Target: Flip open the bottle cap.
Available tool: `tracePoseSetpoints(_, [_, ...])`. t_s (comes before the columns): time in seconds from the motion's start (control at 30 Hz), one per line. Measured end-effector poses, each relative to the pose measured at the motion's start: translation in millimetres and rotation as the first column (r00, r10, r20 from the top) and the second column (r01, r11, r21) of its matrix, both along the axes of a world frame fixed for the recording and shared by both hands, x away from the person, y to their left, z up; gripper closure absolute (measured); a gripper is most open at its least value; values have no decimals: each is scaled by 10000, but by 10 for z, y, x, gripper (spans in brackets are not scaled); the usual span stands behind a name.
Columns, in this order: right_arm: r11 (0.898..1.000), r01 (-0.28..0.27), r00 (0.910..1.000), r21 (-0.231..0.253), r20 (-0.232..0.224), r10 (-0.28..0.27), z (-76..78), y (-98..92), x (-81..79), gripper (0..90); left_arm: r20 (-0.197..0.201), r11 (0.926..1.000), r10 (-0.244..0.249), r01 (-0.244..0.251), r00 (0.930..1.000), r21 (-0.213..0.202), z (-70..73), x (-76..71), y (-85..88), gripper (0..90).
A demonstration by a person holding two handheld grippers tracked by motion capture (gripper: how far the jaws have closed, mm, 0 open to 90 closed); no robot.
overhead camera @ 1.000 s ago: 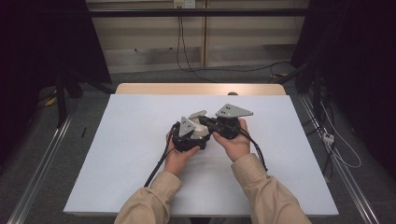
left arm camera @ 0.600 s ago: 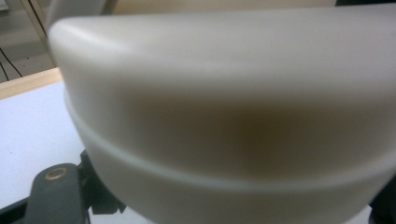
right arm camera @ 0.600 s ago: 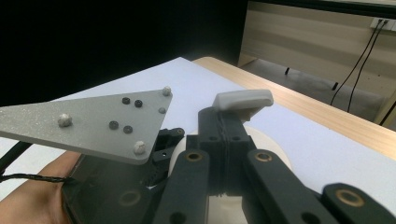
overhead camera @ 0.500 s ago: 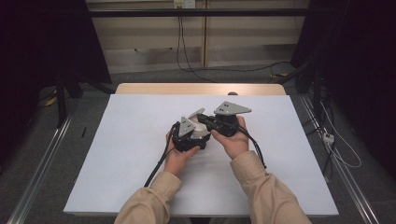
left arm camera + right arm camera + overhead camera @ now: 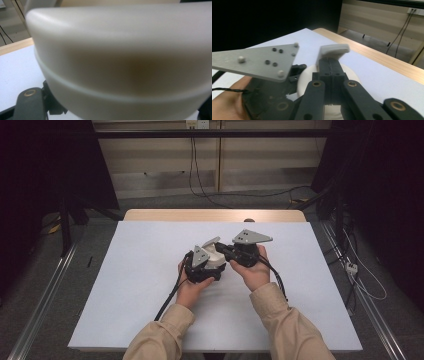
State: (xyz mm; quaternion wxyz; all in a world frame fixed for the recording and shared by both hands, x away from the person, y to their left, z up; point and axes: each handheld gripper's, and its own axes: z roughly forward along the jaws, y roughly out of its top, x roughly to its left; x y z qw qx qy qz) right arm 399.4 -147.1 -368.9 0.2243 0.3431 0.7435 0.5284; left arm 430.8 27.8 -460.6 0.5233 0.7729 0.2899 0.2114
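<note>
A white table (image 5: 125,285) with a pale wooden far edge stands in a dim room, seen from above. Two forearms in tan sleeves come in from the bottom of the high view, and the hands meet near the middle of the tabletop.

On the left, the person's left hand (image 5: 192,287) holds the left gripper (image 5: 204,265), a black tool with a grey three-cornered plate on top and a black cable trailing back toward the sleeve. A rounded cream-white object (image 5: 216,256) sits right at the front of this gripper, between the two tools. In the left gripper view this cream-white object (image 5: 120,62) is pressed up close to the camera, blurred, with a seam line around it. The jaws are drawn in narrow, but whether they grip the object cannot be told.

On the right, the right hand (image 5: 254,272) holds the right gripper (image 5: 239,251), also topped with a grey plate. In the right gripper view its two black jaws are closed flat together, their pale tip (image 5: 334,50) above the cream-white object (image 5: 305,82), with nothing between them.
</note>
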Motion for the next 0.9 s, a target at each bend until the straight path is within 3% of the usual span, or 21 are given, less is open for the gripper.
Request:
tracePoseSetpoints(0.13, [9983,195,9998,548,-64,-191,12,-36,40,900,1,10000,-7,7,10000,10,0,0,1,188])
tracePoseSetpoints(0.47, [9997,153,9999,212,-19,-153,-5,32,82,900,-65,10000,26,-26,10000,-92,-2,6,1,188])
tracePoseSetpoints(0.83, [9998,52,10000,181,41,-53,45,103,166,900,-163,9998,50,-53,9999,-180,-2,16,7,188])
tracePoseSetpoints(0.9, [9998,52,10000,213,67,-54,53,115,181,900,-101,10000,1,-2,9999,-32,2,22,17,188])
